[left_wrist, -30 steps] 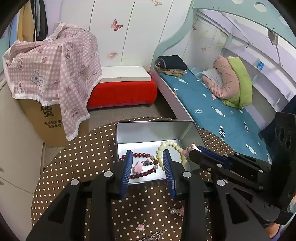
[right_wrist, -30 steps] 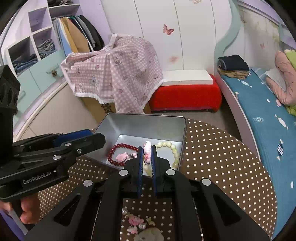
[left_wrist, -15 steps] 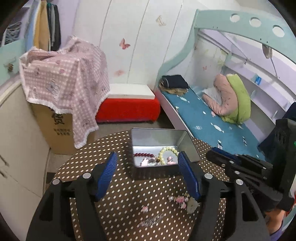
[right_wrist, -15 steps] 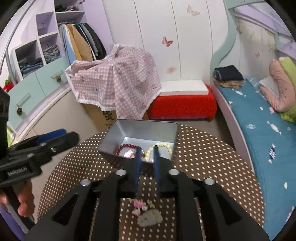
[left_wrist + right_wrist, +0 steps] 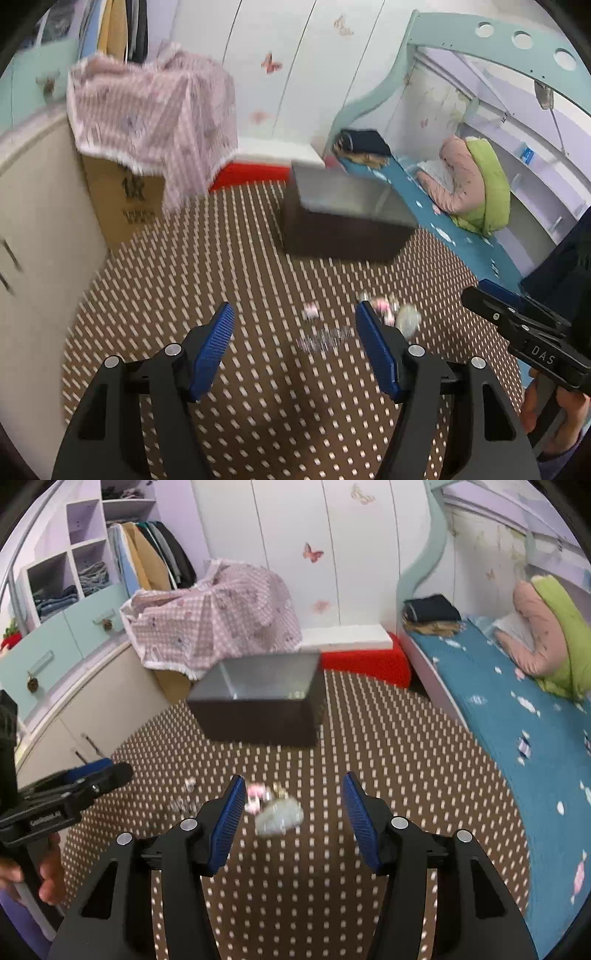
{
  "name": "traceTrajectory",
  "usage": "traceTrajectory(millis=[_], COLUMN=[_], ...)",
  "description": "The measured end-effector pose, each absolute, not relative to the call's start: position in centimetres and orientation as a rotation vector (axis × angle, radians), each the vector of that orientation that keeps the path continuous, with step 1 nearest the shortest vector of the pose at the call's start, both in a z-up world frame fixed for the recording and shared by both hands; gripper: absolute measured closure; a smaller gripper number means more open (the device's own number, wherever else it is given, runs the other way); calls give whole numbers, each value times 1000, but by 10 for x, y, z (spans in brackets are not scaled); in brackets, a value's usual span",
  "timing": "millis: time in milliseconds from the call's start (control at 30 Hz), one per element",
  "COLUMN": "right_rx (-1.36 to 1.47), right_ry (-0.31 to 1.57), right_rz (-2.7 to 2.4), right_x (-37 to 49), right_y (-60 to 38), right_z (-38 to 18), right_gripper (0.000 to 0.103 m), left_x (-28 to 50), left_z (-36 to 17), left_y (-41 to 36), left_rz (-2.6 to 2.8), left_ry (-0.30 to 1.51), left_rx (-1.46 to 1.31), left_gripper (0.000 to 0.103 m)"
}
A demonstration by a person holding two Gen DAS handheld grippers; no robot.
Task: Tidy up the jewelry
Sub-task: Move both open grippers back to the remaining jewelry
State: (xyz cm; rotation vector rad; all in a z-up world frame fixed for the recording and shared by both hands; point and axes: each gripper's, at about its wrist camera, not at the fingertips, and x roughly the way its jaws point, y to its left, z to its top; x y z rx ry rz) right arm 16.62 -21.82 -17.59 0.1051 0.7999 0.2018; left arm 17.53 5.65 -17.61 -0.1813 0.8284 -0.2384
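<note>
A silver metal box (image 5: 343,218) (image 5: 258,698) stands at the far side of the round dotted table (image 5: 221,258) (image 5: 406,760); its contents are hidden from this low angle. Loose jewelry lies on the cloth: a pale green stone piece (image 5: 279,815) (image 5: 407,318), pink flower pieces (image 5: 255,794) (image 5: 380,306), a small pink piece (image 5: 310,309) and a silver chain (image 5: 325,338) (image 5: 183,805). My left gripper (image 5: 293,338) is open and empty just above the chain. My right gripper (image 5: 293,805) is open and empty over the green stone. All is motion-blurred.
A cardboard box under a pink checked cloth (image 5: 218,616) stands behind the table on the left. A red bench (image 5: 365,661) and a bed with a blue sheet (image 5: 517,716) lie behind and to the right. Cupboards (image 5: 33,206) line the left.
Both grippers have pulled back from the box and dropped low toward the table. The right gripper opened from shut; the left opened wider. The box's inside has gone out of sight.
</note>
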Motion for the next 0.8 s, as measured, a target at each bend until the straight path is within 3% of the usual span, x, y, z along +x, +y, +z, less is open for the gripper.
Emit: traceTrajectory(millis=[500,667,800], right_rx=[113,108,100], right_ry=[884,893,901], right_rz=[189,191,194], right_x=[160,166,171], right_y=[-214,-213,-209], right_z=[-219,-222,-225], right_gripper=[49,49,49], left_x=[190,191,191], left_z=[-218,-219,-219], left_y=[22,14,11], left_rz=[-226,-210,-204], left_ry=[907,897,896], left_rx=[-75,3,48], left_gripper=[37,46,59])
